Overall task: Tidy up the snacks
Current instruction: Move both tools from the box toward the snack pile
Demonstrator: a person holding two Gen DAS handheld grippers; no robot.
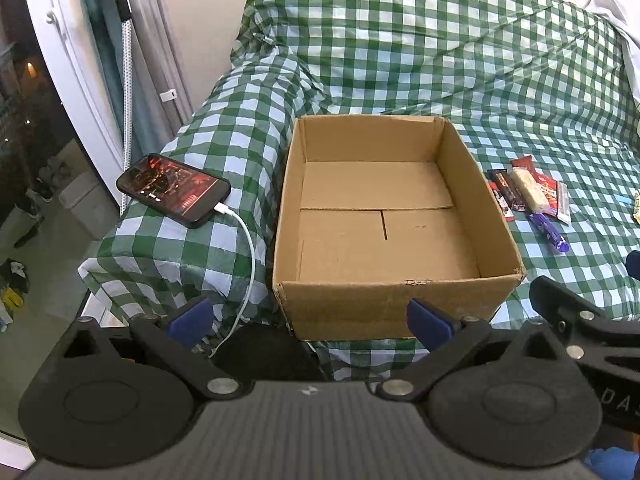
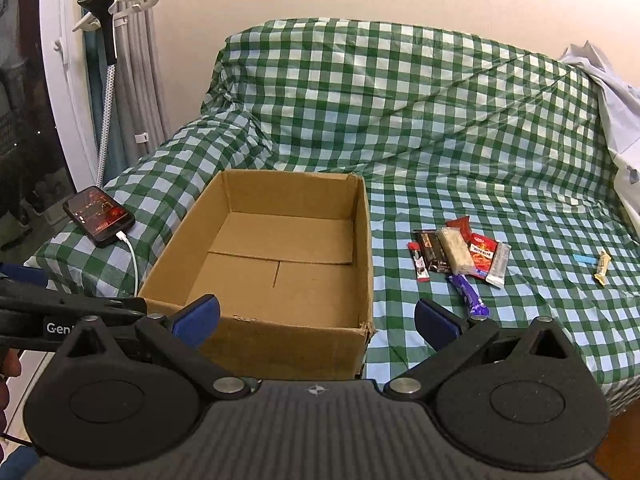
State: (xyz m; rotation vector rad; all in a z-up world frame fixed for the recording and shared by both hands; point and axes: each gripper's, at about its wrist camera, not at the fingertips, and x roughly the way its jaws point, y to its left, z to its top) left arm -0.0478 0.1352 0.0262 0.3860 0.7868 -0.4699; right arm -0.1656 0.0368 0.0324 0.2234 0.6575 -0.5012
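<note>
Both grippers — left gripper (image 1: 310,318), right gripper (image 2: 318,316) — are hovering wide open and empty, the snack pile (image 2: 460,256) lying ahead-right of the right gripper, nearer it, beside the cardboard box (image 2: 362,240).

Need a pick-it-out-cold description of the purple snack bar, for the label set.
Start at the open cardboard box on the green checked cloth. To its right lies a cluster of snack wrappers. The purple bar sits at the cluster's near edge, angled, the only purple wrapper among red, black and pale ones.
</note>
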